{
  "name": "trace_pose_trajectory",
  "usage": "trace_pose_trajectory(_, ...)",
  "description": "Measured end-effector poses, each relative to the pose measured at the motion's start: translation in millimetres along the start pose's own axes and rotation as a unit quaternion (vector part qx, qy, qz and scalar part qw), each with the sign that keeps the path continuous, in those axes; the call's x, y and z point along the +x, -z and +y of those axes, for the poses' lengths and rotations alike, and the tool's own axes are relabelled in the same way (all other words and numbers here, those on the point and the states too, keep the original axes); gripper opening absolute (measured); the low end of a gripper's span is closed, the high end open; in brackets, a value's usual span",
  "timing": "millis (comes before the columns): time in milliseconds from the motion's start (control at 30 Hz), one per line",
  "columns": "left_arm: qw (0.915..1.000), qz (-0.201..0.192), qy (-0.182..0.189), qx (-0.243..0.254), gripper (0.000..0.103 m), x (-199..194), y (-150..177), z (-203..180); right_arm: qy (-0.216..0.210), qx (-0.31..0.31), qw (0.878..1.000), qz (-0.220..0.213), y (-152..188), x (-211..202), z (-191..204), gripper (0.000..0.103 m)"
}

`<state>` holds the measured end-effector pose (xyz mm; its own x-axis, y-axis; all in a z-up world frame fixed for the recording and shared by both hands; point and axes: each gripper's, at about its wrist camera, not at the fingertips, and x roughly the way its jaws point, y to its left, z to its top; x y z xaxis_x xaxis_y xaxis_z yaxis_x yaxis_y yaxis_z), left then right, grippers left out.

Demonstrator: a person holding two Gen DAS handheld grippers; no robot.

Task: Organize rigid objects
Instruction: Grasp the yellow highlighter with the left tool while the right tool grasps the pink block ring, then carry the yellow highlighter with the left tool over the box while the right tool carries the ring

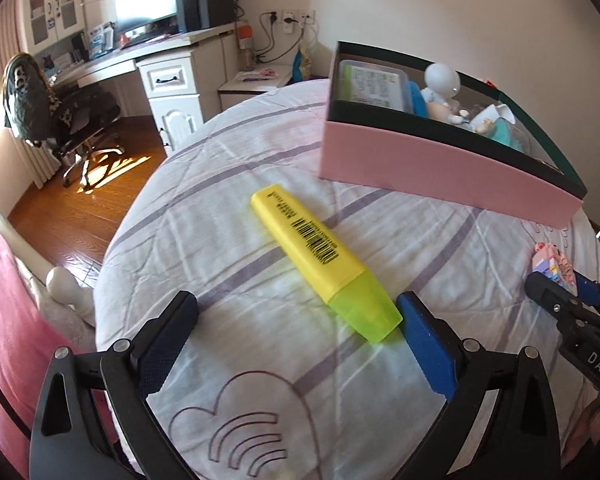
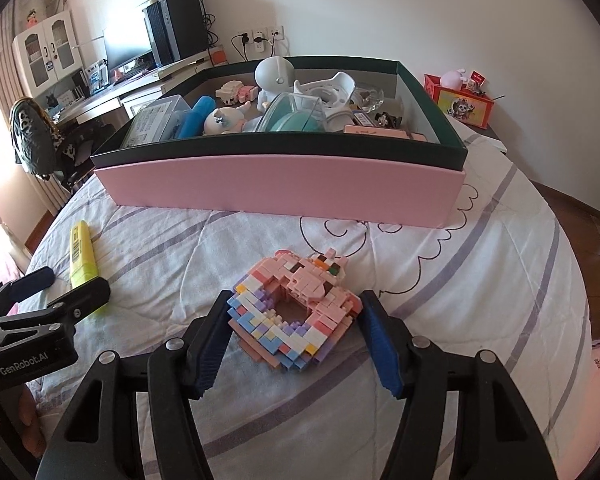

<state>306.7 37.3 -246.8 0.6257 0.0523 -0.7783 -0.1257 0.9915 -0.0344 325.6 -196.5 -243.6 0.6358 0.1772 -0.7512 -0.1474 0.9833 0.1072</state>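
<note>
Left gripper (image 1: 296,312) angled down over the bed (image 1: 228,184), jaws spread wide, lying apart from the highlighter (image 1: 320,256). Right gripper (image 2: 294,320) likewise angled down over the bed, pads (image 2: 382,344) pressing both sides of the block model (image 2: 296,308).

Between the left gripper (image 1: 298,312) fingers, a highlighter (image 1: 320,258) on the bedspread (image 1: 228,184), cap end nearest. Ahead and rightward, the box (image 2: 280,188), figurines (image 2: 274,76) inside. Between the right gripper (image 2: 294,338) fingers, a brick model (image 2: 296,308), box straight beyond.
</note>
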Motion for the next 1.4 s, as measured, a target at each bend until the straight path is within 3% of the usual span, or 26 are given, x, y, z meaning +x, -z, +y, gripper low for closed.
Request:
trace_pose_trajectory(100,0.9999,-0.006,0.007,-0.007,0.094,2,-3,4,-0.001,-0.002,1.000,-0.001,1,-1,2,0.064)
trace_pose_trajectory(167,0.9997,-0.013,0.014,0.012,0.071,4,-7,-3,-0.003,-0.003,1.000,-0.003,1,-1,2,0.064)
trace_pose_trajectory(200,0.9995,-0.008,0.017,0.025,0.067,7,-9,-8,-0.004,-0.002,1.000,-0.002,1,-1,2,0.064)
trace_pose_trajectory(267,0.9983,-0.011,0.038,0.043,0.034,6,-11,-15,-0.006,0.000,1.000,-0.003,1,-1,1,0.064)
trace_pose_trajectory(300,0.9976,-0.013,0.050,0.046,0.028,5,-12,-16,-0.006,0.000,1.000,-0.003,1,-1,1,0.064)
trace_pose_trajectory(600,0.9911,-0.050,0.092,0.082,0.027,-31,-1,-30,-0.013,-0.001,0.999,-0.031,2,-15,4,0.063)
trace_pose_trajectory(933,0.9760,-0.106,0.150,0.116,0.027,-88,-12,-50,-0.027,-0.002,0.997,-0.077,-6,-51,6,0.064)
trace_pose_trajectory(1267,0.9675,-0.136,0.153,0.149,0.027,-75,-79,-84,-0.004,-0.029,0.992,-0.123,-70,-58,-5,0.064)
trace_pose_trajectory(1400,0.9712,-0.134,0.127,0.150,0.027,-48,-115,-97,0.001,-0.035,0.992,-0.118,-105,-36,-9,0.064)
